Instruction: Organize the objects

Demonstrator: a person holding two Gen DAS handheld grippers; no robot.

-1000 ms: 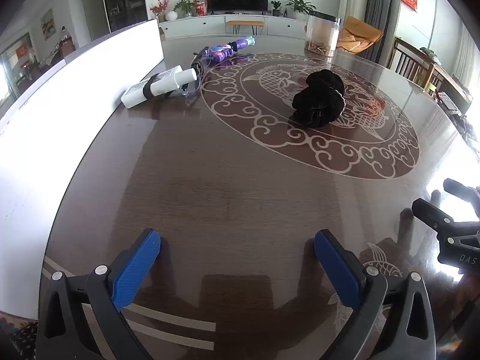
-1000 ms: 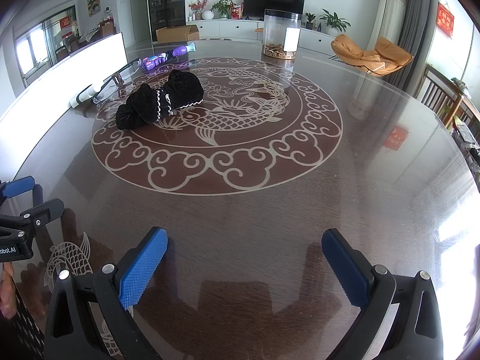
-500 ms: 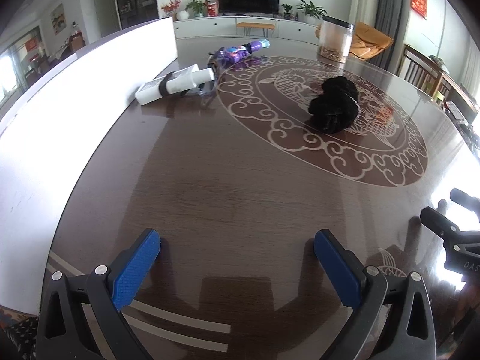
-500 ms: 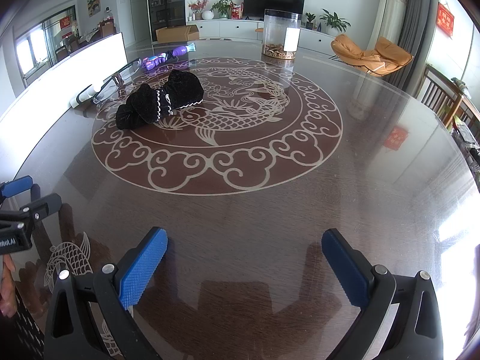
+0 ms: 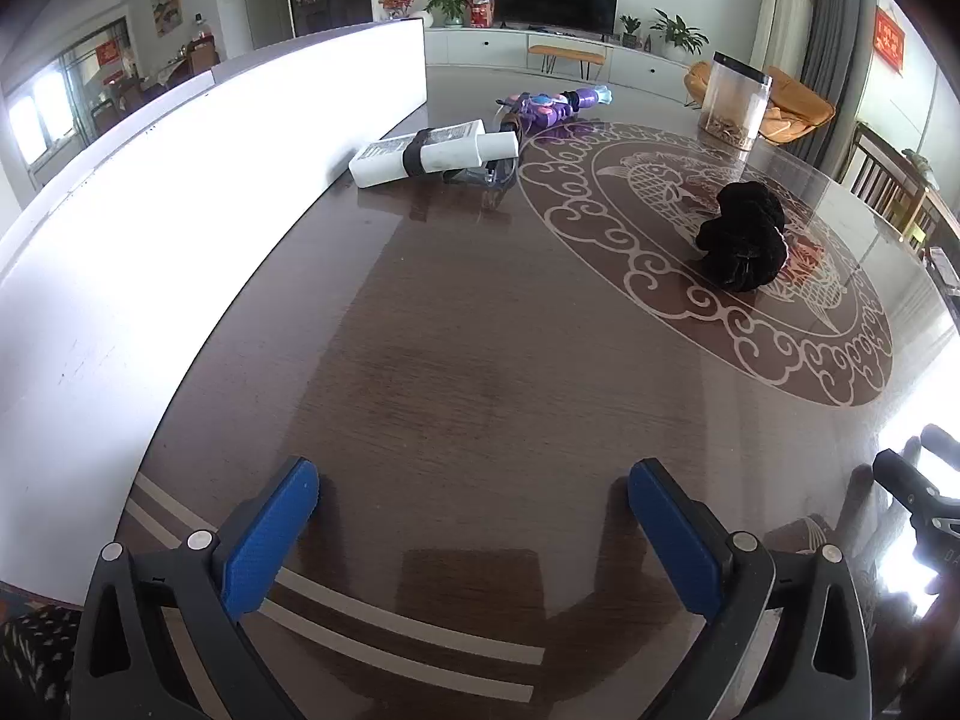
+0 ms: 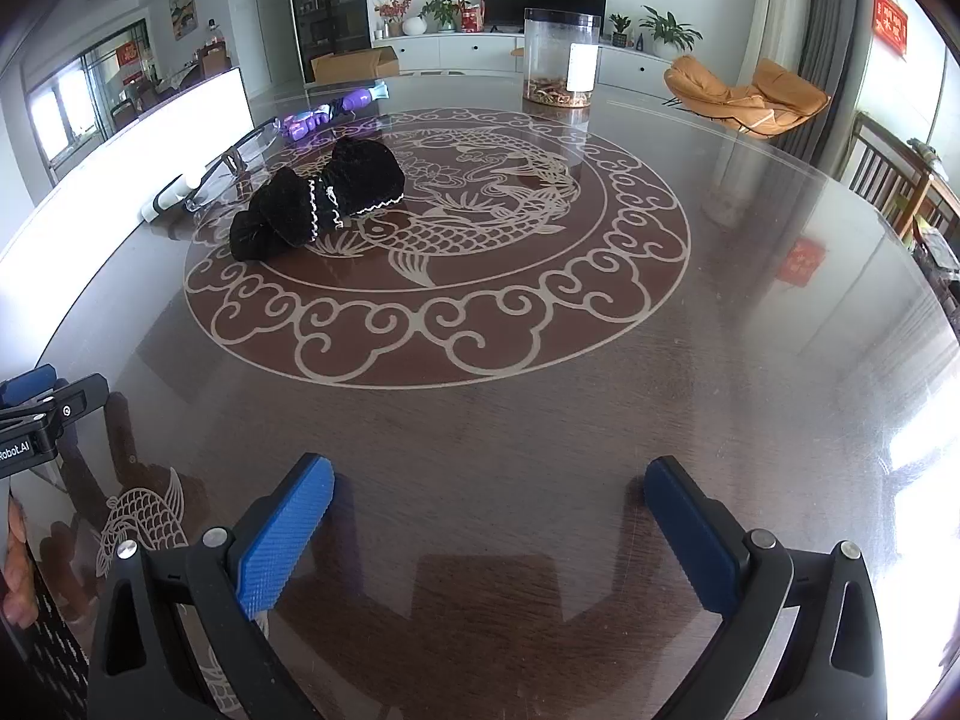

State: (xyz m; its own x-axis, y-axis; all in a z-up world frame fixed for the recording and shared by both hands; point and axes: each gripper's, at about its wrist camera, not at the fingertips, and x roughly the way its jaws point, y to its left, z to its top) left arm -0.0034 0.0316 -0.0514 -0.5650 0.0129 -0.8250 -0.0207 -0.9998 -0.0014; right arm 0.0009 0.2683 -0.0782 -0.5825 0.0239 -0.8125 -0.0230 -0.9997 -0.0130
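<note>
While both views take in table point(image 5: 480, 360), only left view shows white bottle point(image 5: 432, 153) in full, lying by white board point(image 5: 180, 192); right view alone shows black cloth's point(image 6: 318, 204) white trim. Cloth sits on fish medallion point(image 6: 480, 228); bottle, glasses point(image 5: 495, 171), purple toy point(image 5: 549, 108) just outside medallion's rim, board side. Clear jar point(image 6: 561, 57) beyond medallion. Left gripper point(image 5: 474, 516) wide open, empty, low over table short of medallion. Right gripper point(image 6: 489, 510) likewise wide open, empty. Fingertips point(image 6: 15, 570) at right view's left edge.
</note>
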